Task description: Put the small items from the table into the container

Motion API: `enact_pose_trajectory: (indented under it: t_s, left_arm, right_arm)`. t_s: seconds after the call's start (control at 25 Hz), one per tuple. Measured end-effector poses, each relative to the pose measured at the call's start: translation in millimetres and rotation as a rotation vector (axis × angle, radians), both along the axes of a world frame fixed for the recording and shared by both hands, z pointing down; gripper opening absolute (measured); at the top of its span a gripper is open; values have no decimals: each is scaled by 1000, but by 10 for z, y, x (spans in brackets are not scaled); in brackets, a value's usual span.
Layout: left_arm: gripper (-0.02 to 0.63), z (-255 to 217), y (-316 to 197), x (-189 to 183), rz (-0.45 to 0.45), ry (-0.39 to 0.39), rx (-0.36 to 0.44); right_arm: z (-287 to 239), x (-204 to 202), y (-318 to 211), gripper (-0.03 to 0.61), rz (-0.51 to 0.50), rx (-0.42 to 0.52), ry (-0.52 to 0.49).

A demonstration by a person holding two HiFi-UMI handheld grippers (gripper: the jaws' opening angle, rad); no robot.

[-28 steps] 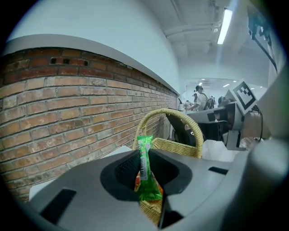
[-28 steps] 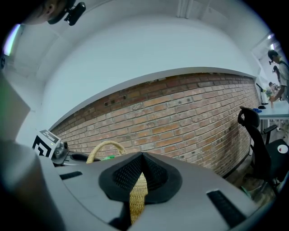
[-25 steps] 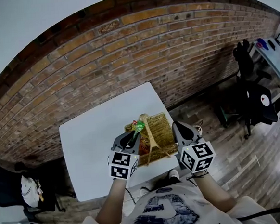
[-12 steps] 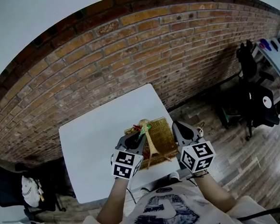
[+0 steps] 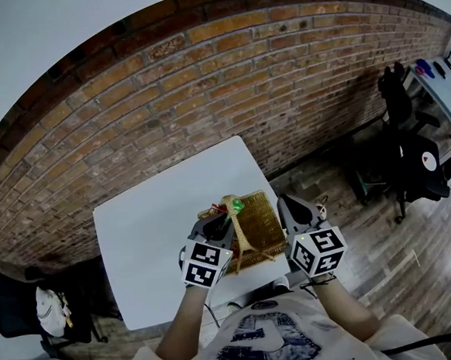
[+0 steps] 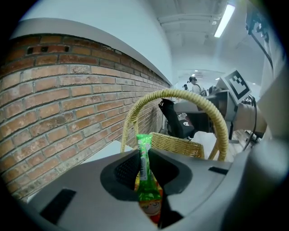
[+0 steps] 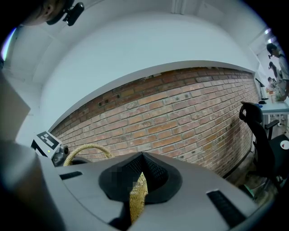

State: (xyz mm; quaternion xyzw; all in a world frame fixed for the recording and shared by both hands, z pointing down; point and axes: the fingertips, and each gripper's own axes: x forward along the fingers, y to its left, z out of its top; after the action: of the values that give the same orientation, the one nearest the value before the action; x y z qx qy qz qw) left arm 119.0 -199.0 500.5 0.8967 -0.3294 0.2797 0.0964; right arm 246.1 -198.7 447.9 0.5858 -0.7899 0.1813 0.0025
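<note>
While pinching sachet (image 6: pixel 144 146), left tongs (image 6: pixel 143 159) — angled down

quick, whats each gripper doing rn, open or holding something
left gripper: closed on the green snack packet, held over the table.
right gripper: closed on the rim of the wicker basket.

The basket (image 5: pixel 264 220) stands on the table's (image 5: pixel 146 251) near right corner, wall (image 5: pixel 204 99) behind.

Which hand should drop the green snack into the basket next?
Left. The left gripper pinches the green snack packet right by the handle of the basket. The right gripper is clamped on that basket's rim, holding no snack.
</note>
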Motion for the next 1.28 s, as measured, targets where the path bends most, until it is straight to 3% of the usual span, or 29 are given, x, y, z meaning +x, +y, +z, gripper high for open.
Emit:
enact_pose_trajectory:
  t_s: [1.28]
  left_arm:
    - [114, -71, 126, -62, -11, 34, 35]
  right_arm:
    - [-4, -41, 161, 20, -3, -6, -12]
